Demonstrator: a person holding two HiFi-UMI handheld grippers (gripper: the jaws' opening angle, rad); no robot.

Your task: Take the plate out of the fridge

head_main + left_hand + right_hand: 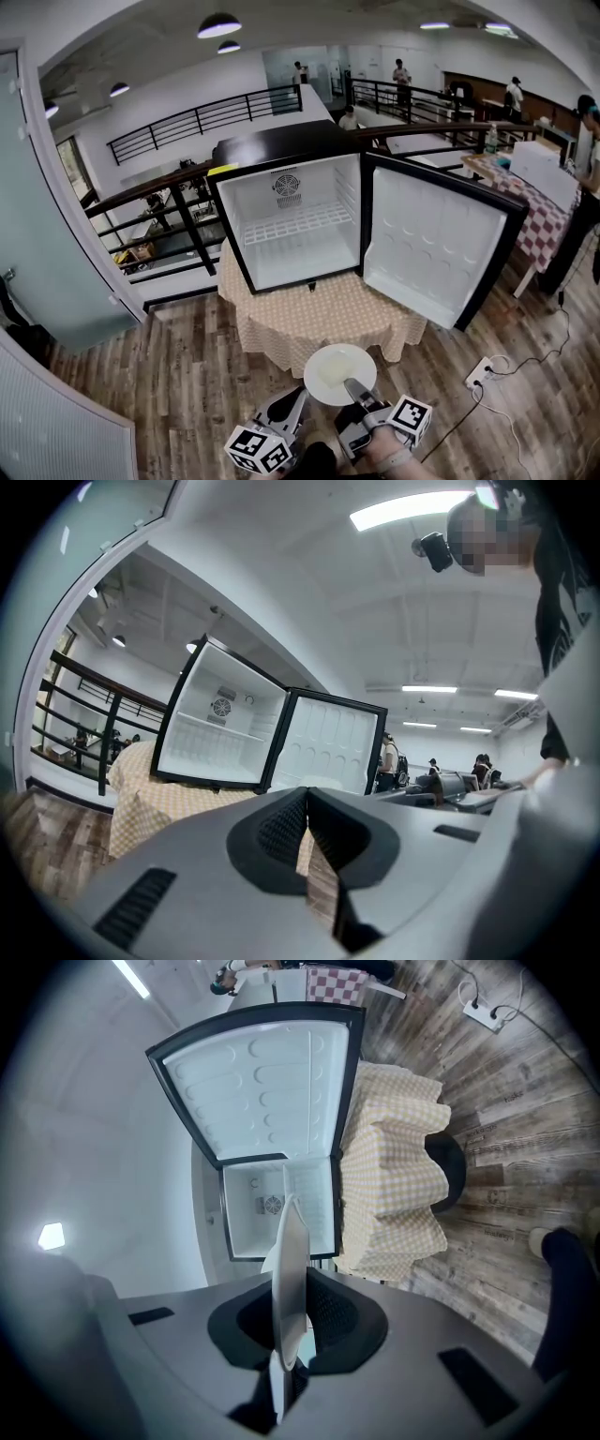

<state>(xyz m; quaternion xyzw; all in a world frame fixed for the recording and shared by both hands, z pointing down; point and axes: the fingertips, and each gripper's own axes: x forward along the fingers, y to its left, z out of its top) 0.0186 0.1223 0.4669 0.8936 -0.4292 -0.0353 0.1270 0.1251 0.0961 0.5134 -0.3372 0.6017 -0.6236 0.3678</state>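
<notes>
The white plate [338, 373] hangs over the wooden floor, in front of the round table [319, 317] with the yellow checked cloth. My right gripper [355, 387] is shut on its near rim. In the right gripper view the plate [290, 1269] shows edge-on, clamped between the dark pads. The small fridge [292, 220] stands on the table with its door [437, 249] swung wide to the right; its white inside and wire shelf are bare. My left gripper [290, 406] is beside the plate on the left, apart from it. Its jaws [307, 799] meet at the tips with nothing between them.
A white power strip [482, 369] with a cable lies on the floor at the right. A dark railing [169, 202] runs behind the table. A red-checked table [546, 217] stands at the far right, with people beyond it. A frosted glass wall [42, 234] stands at the left.
</notes>
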